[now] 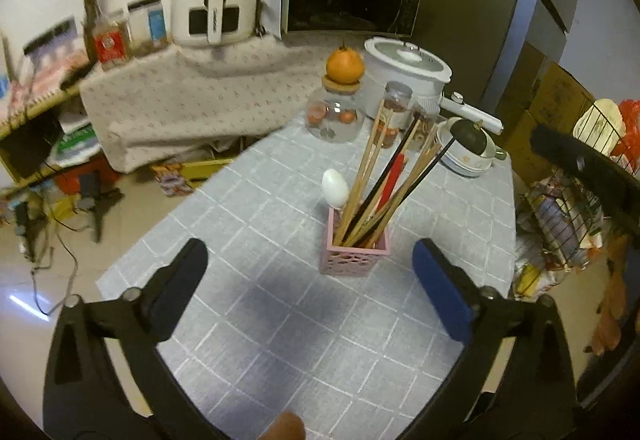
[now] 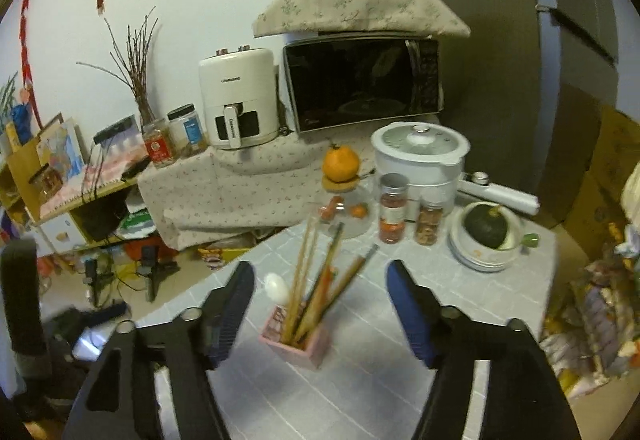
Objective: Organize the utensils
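A pink perforated utensil holder [image 1: 354,258] stands on the grey checked tablecloth [image 1: 280,320]. It holds several wooden, black and red chopsticks [image 1: 384,175] and a white spoon [image 1: 335,188]. My left gripper [image 1: 310,260] is open and empty, a little in front of the holder. In the right wrist view the holder [image 2: 298,346] with its chopsticks [image 2: 320,280] and spoon [image 2: 277,288] sits between the fingers of my open, empty right gripper [image 2: 320,294], which is above and near it.
Behind the holder stand a glass jar with an orange on its lid [image 1: 345,65], spice jars [image 2: 393,207], a white pot [image 2: 420,155] and stacked bowls with a dark squash [image 2: 486,228]. A wire rack [image 1: 568,207] is at the right. Microwave [image 2: 360,79] and air fryer [image 2: 238,99] stand behind.
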The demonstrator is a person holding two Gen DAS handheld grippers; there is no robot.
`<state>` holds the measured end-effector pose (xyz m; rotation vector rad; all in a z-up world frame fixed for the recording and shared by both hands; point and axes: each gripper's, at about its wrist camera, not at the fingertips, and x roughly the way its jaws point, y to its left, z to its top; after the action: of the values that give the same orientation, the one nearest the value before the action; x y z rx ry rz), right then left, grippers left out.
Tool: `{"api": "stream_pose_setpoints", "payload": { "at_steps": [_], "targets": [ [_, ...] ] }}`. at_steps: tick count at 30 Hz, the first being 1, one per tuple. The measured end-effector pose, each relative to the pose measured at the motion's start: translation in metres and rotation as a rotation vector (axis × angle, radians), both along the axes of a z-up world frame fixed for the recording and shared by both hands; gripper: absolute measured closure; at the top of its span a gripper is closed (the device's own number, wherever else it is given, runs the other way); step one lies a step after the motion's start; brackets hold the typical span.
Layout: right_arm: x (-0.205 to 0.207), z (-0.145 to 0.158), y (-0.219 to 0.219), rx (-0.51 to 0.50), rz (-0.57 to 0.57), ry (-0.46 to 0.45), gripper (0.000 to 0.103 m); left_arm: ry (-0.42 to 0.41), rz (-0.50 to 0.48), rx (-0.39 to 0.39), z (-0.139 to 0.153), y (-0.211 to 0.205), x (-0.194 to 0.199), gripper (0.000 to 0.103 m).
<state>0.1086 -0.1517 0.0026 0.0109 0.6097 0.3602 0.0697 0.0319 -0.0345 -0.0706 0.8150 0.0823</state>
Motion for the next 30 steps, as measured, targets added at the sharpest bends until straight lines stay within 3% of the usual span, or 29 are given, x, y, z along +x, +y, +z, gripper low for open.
{"api": "stream_pose_setpoints", "payload": {
  "at_steps": [3,6,14,30],
  "targets": [
    [-0.017,0.001,-0.012,-0.032,-0.042,-0.002,0.012,-0.016,0.009,0.063,0.006,-0.009,-0.010,0.001],
    [-0.036,0.003,-0.024,-0.077,-0.097,-0.012,0.001,-0.033,-0.001,0.071,0.012,-0.016,-0.019,0.001],
    [-0.069,-0.002,-0.040,-0.151,-0.128,-0.028,0.000,-0.136,-0.045,0.102,0.028,-0.036,-0.047,0.001],
    [-0.066,-0.009,-0.047,-0.151,-0.149,0.006,0.000,-0.141,-0.063,0.088,0.027,-0.049,-0.049,0.001]
  ]
}}
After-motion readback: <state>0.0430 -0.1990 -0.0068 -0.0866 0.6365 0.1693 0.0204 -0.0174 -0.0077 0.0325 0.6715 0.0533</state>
